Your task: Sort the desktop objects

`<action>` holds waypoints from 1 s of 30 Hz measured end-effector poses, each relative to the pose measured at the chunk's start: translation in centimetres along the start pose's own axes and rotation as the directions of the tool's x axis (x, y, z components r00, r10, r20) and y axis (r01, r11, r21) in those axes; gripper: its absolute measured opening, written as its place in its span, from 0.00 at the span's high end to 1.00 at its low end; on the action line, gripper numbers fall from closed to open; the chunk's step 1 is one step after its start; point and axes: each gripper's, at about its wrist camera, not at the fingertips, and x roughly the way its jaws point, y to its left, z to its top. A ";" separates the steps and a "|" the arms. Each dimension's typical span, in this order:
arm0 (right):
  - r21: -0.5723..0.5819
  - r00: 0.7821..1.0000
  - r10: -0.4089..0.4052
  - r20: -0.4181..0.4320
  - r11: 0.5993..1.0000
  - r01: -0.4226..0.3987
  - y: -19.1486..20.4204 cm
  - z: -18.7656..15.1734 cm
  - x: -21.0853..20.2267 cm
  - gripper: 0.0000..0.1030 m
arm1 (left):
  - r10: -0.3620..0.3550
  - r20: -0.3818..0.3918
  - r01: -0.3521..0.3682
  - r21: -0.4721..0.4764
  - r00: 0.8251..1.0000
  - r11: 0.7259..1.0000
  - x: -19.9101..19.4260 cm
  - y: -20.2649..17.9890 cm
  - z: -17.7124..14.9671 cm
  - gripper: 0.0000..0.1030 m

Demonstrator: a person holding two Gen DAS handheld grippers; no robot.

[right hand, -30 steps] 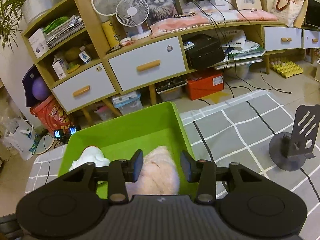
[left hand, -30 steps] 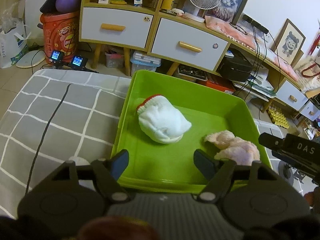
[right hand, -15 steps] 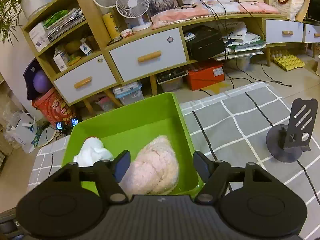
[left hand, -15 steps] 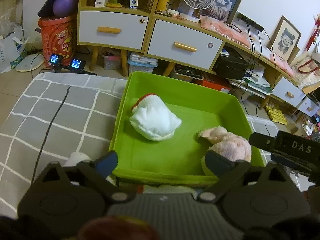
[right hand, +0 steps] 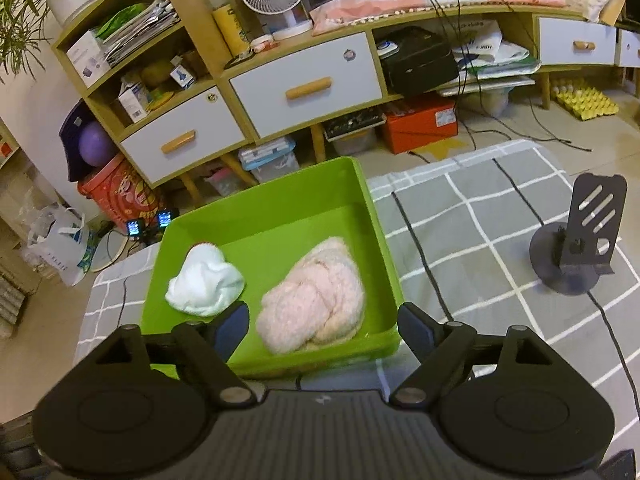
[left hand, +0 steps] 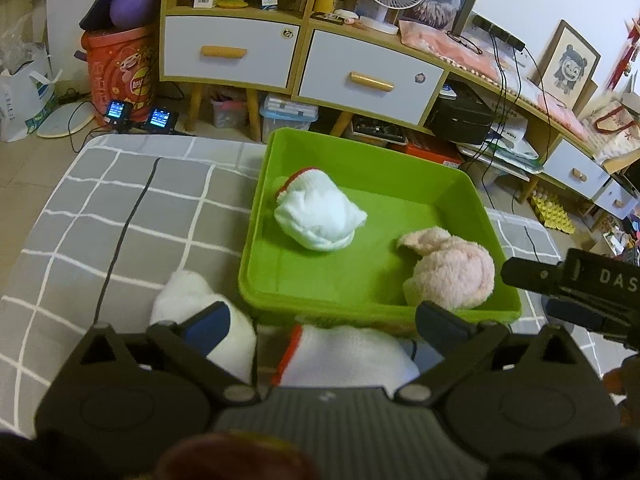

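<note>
- Socks are what gets sorted: a balled white sock [left hand: 318, 220] and a fluffy pink bundle [left hand: 450, 270] lie apart inside the green bin [left hand: 476, 200], the pink one close to the near right corner
- Left gripper [left hand: 322, 320] is opening, jaws wide, nothing pressed between its pads; right gripper [right hand: 322, 326] is opening too, the pink bundle lying free beyond its tips
- Judged step: release just made, both tools free
- Next targets look like the white sock with red cuff [left hand: 344, 354] and the white fluffy piece [left hand: 200, 308], both on the grey checked cloth [left hand: 120, 208] just outside the bin's near wall
- Pickup calls for dropping low beside that wall without hooking its rim; open cloth lies left, a black cable [left hand: 124, 232] crosses it
</note>
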 end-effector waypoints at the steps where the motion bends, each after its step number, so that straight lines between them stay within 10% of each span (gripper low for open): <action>1: -0.002 1.000 0.004 -0.006 1.000 -0.004 0.0 -0.1 -0.1 0.19 | 0.003 -0.001 -0.003 0.000 1.000 1.000 -0.2 0.1 -0.2 0.01; 30: 0.085 0.976 0.043 -0.212 0.996 -0.025 -3.1 -3.8 -0.6 0.17 | 0.003 -0.124 -0.024 -0.166 0.992 0.986 -1.9 7.4 -2.0 0.01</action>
